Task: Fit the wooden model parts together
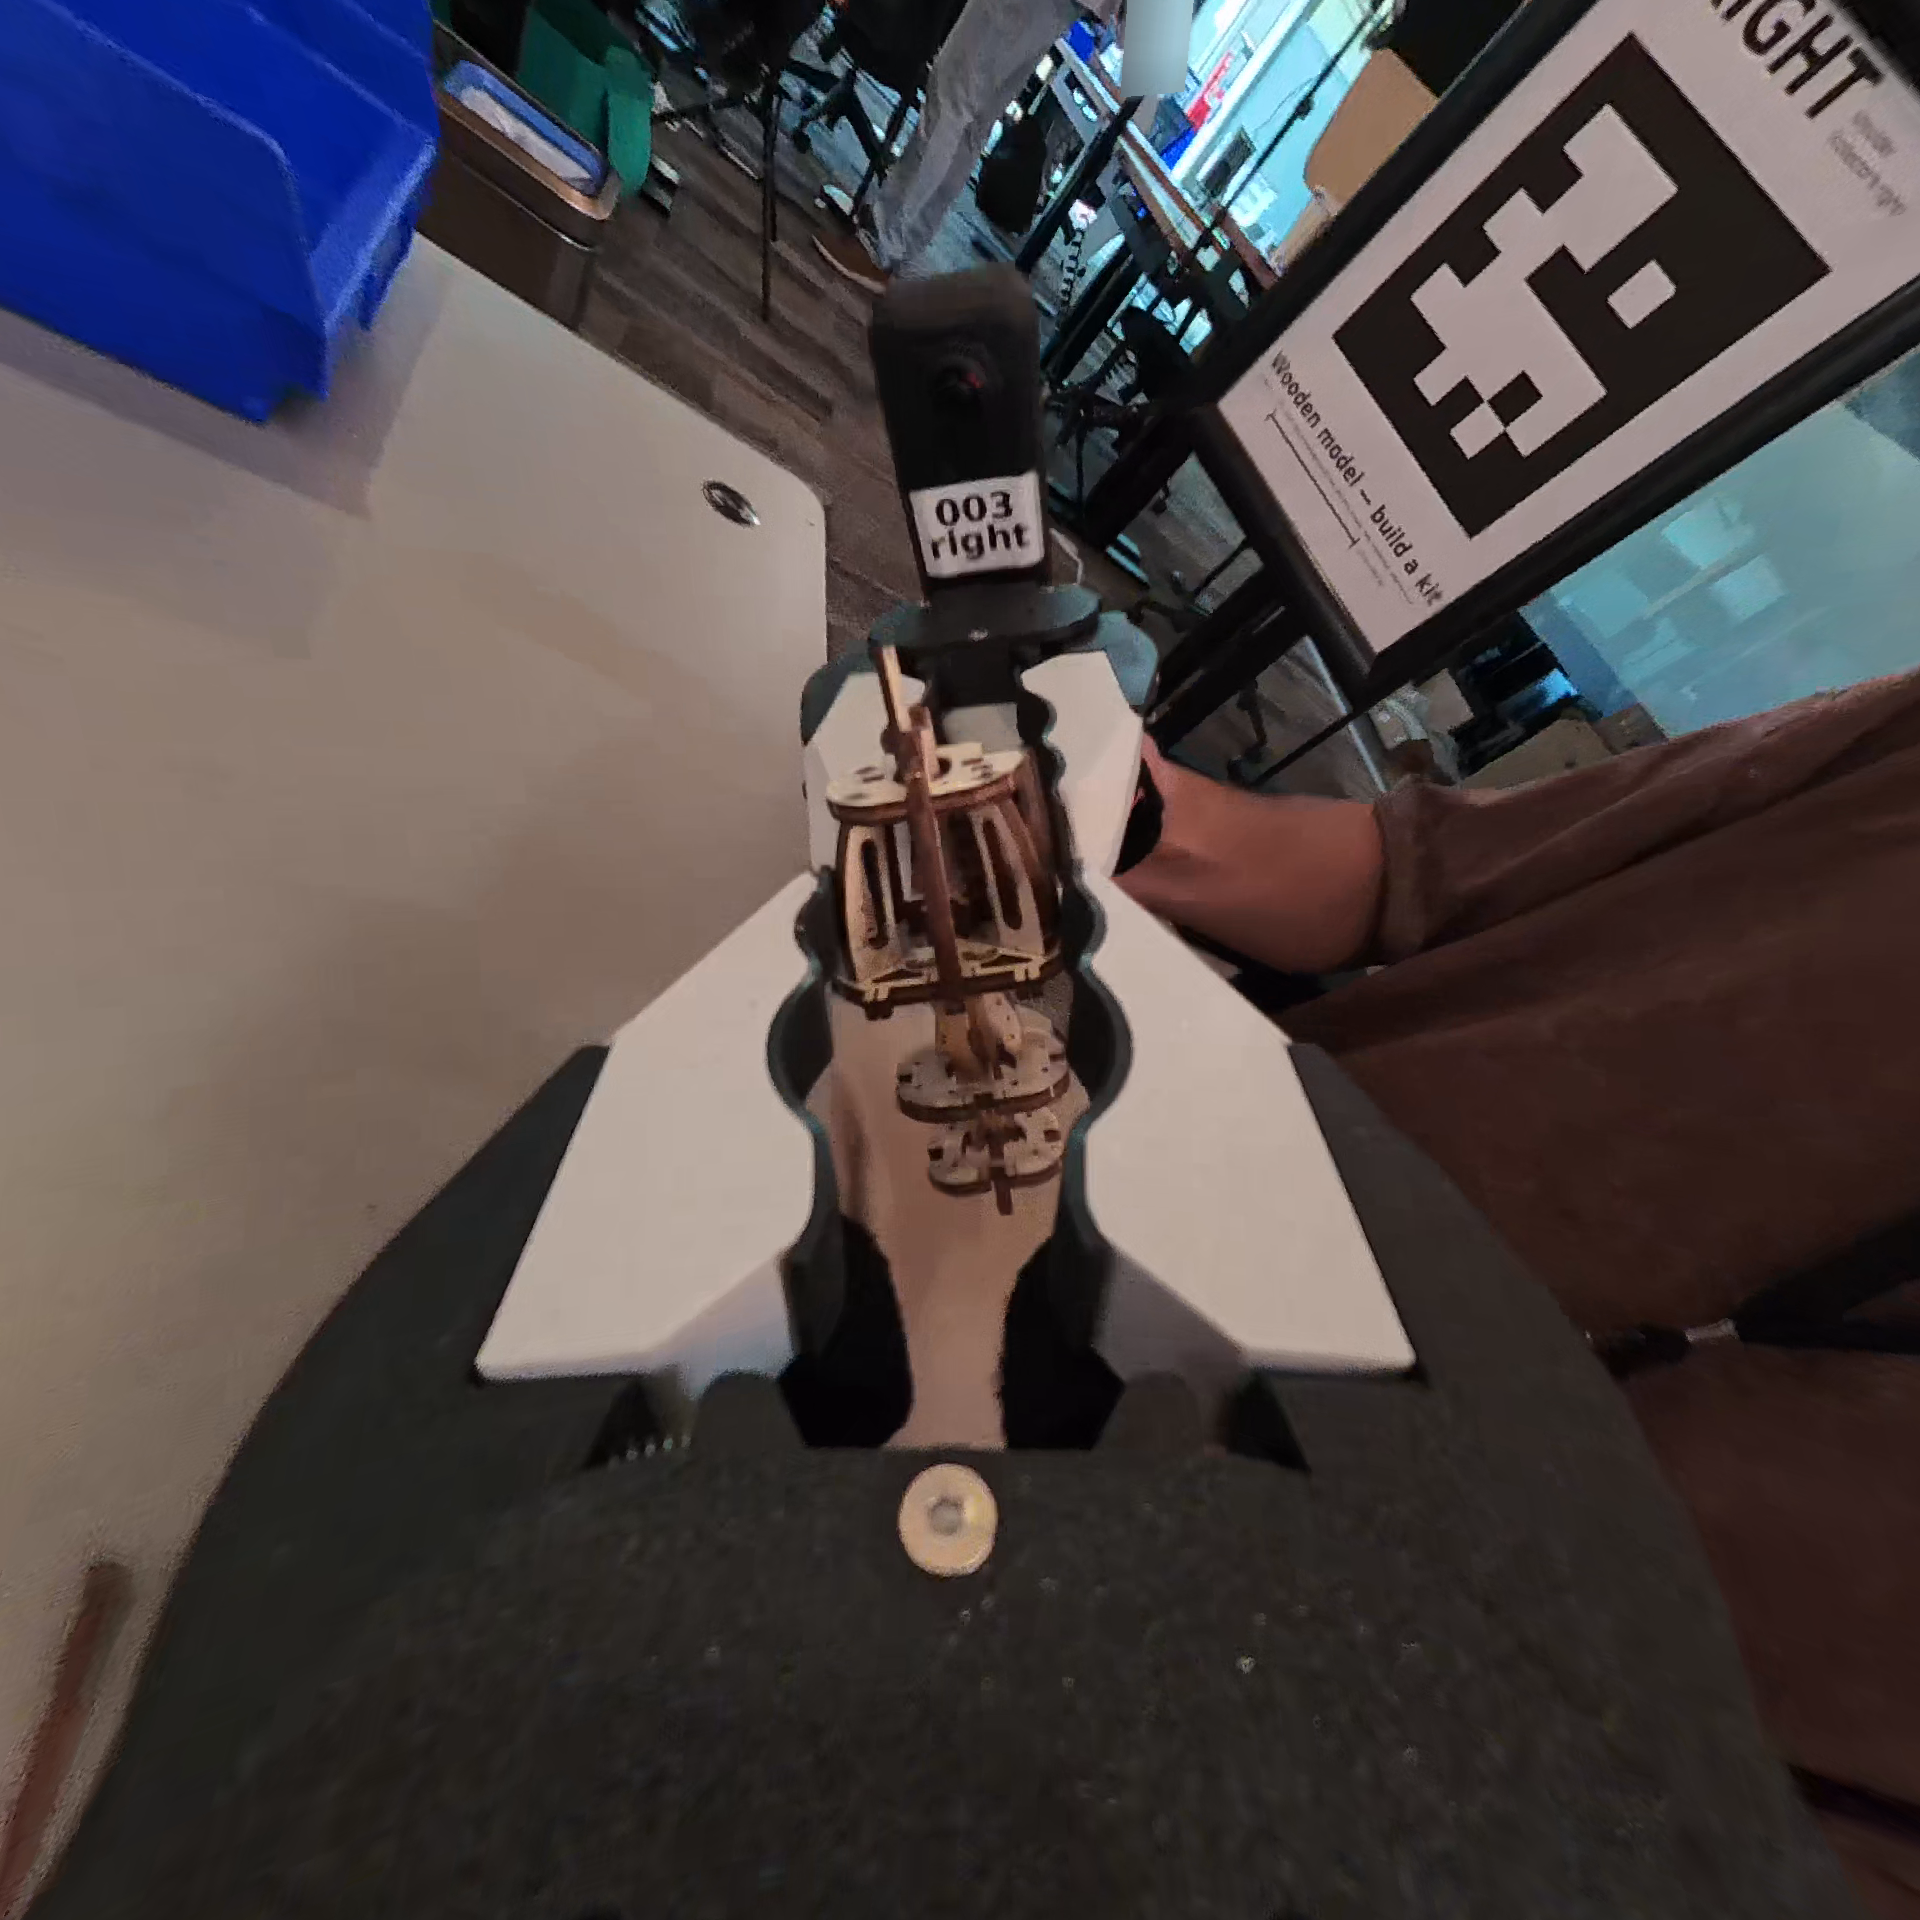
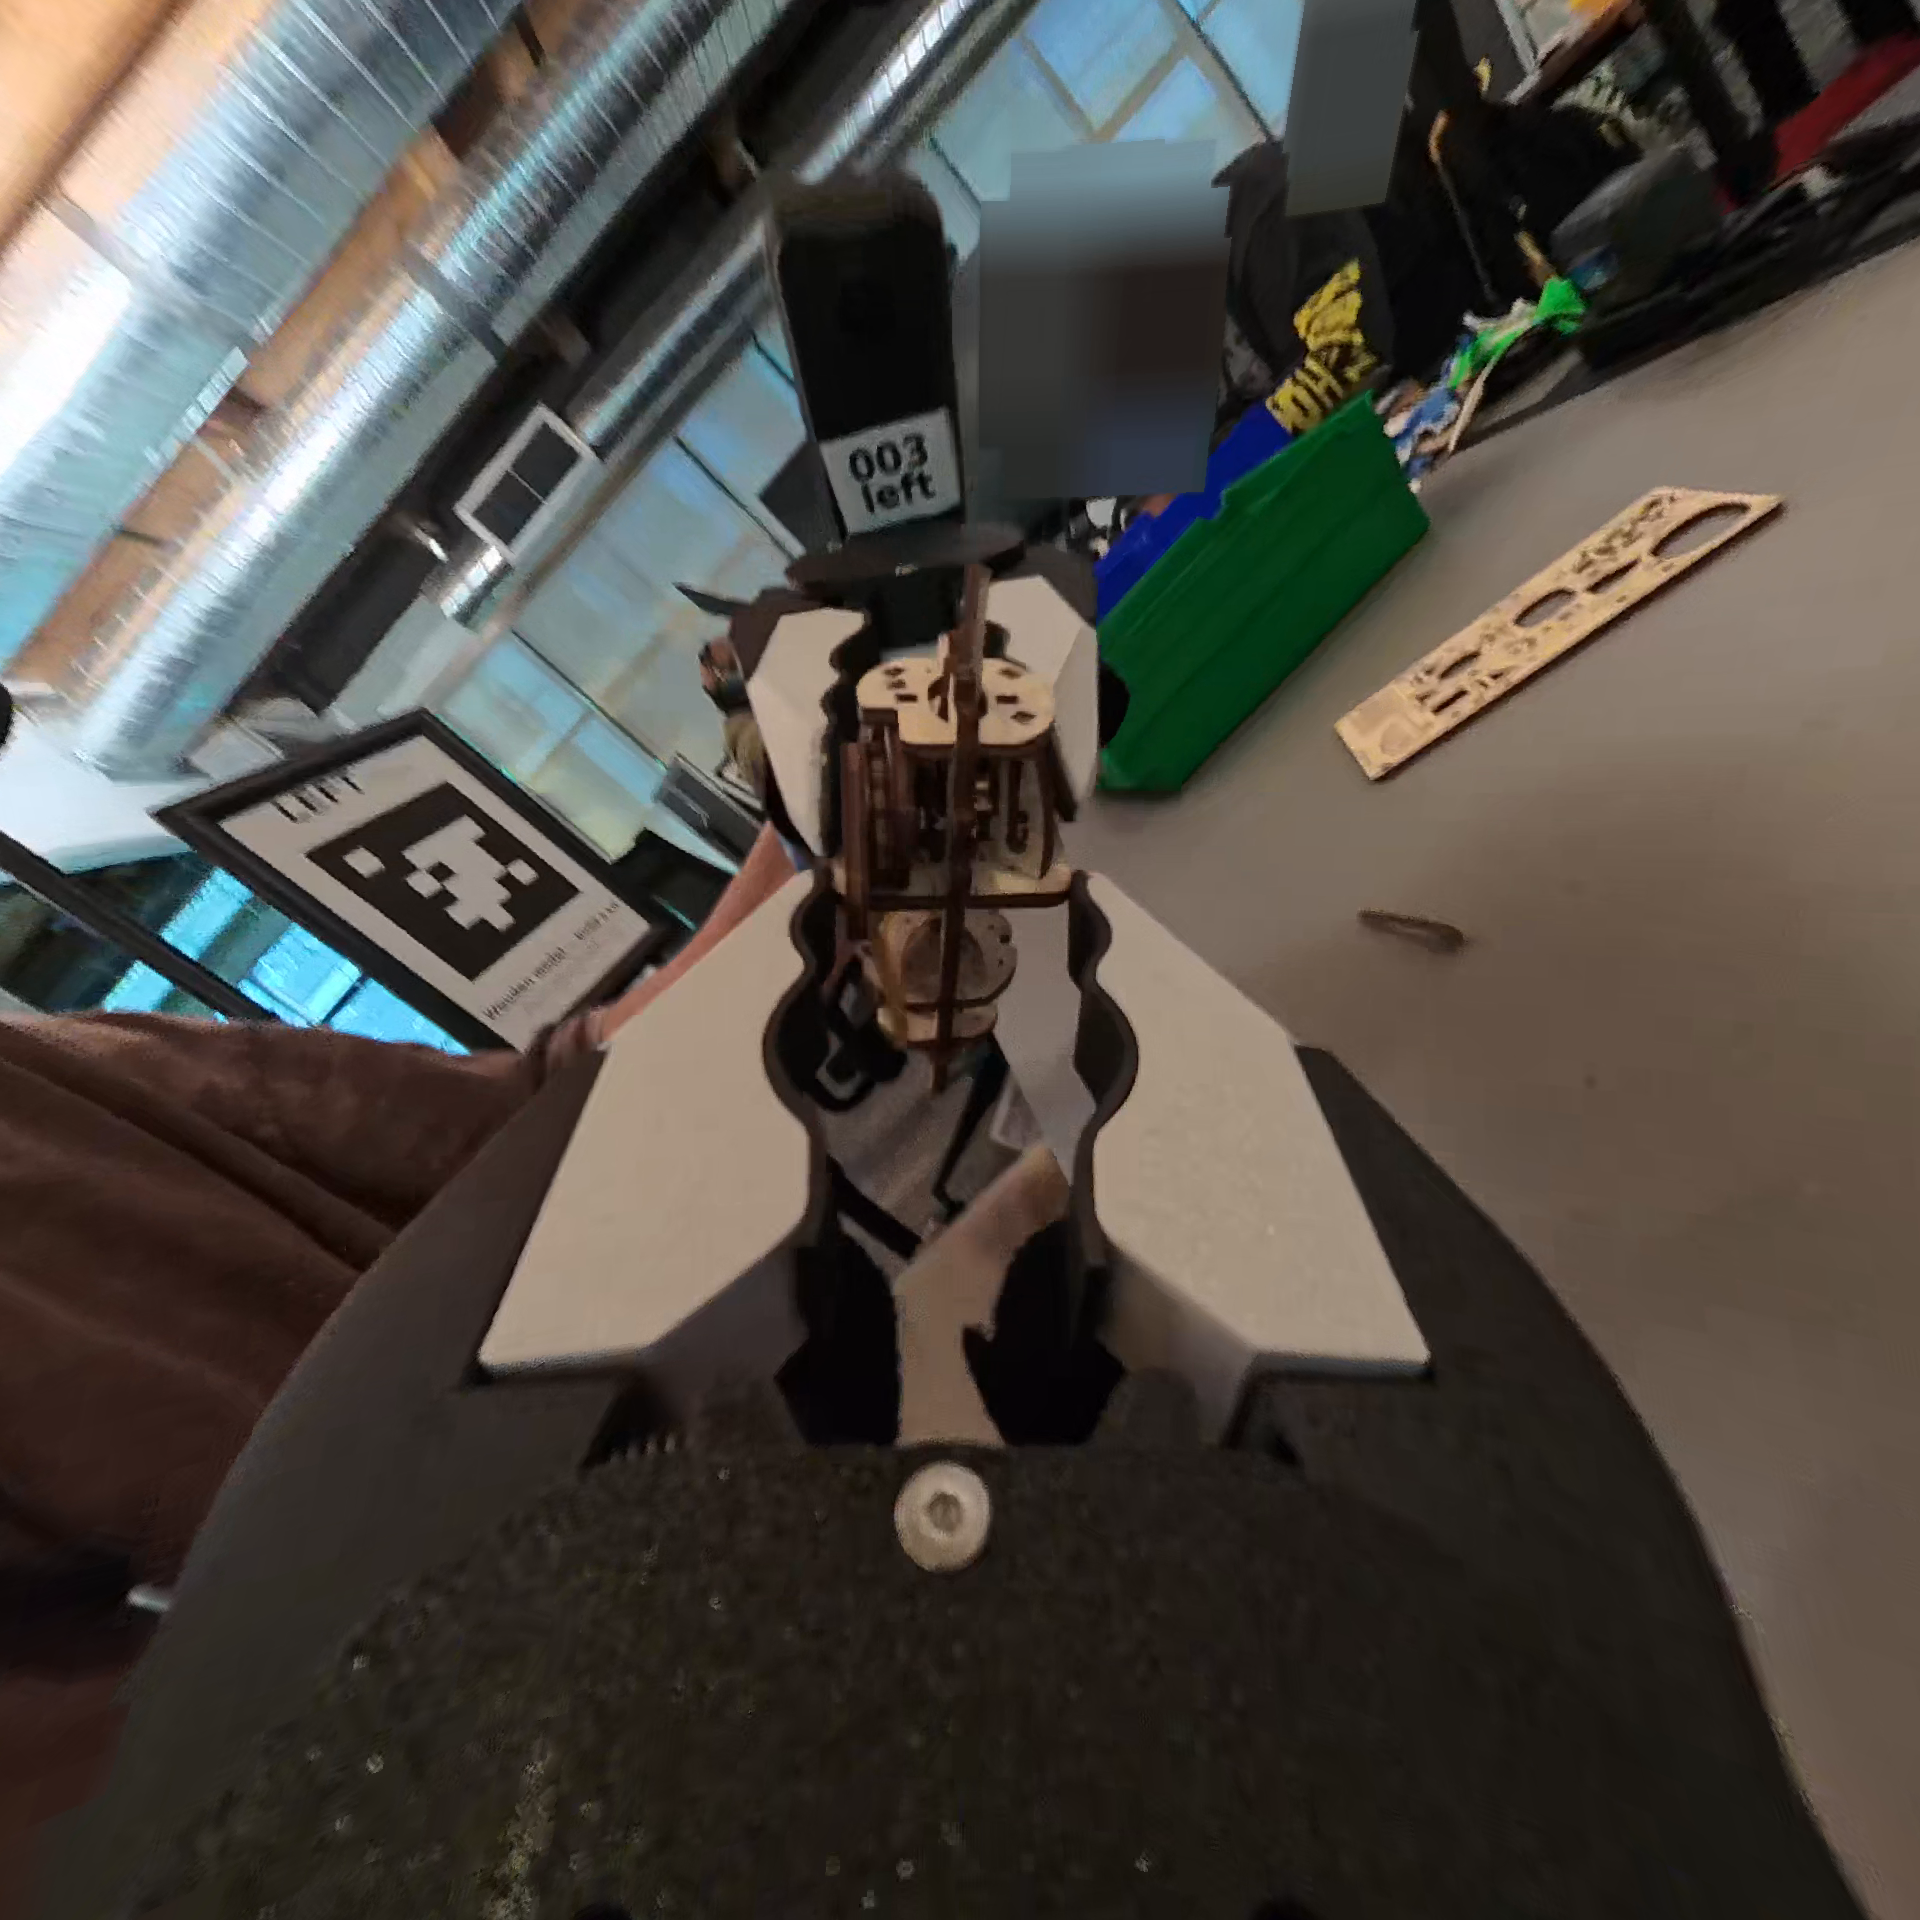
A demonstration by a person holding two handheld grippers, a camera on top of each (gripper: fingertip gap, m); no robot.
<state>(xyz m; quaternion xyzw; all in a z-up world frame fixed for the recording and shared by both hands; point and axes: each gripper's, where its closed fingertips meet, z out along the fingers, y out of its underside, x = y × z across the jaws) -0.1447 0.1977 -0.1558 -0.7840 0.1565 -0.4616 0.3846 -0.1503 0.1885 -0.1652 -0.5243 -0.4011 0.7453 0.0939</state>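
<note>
A wooden model [image 1: 940, 883], a ribbed cage between two plates on a thin rod, hangs in the air between my two grippers, which face each other. In the left wrist view my left gripper [image 1: 948, 914] is shut on the model's near plate, with small wooden discs [image 1: 987, 1091] on the rod inside its jaws. The right gripper [image 1: 956, 727] holds the far end. In the right wrist view my right gripper [image 2: 951, 888] is shut on the model [image 2: 956, 769], and the left gripper [image 2: 925, 675] clamps the far end.
Blue bins [image 1: 187, 187] stand on the white table [image 1: 416, 727] at the left. A framed marker sign [image 1: 1558, 312] and a brown sleeve [image 1: 1610, 883] are at the right. A green bin [image 2: 1257, 623], a wooden parts sheet [image 2: 1548, 634] and a small dark piece [image 2: 1413, 930] lie on the grey table [image 2: 1558, 1195]. Only a small space, under 4 cm, lies between the two pairs of fingers.
</note>
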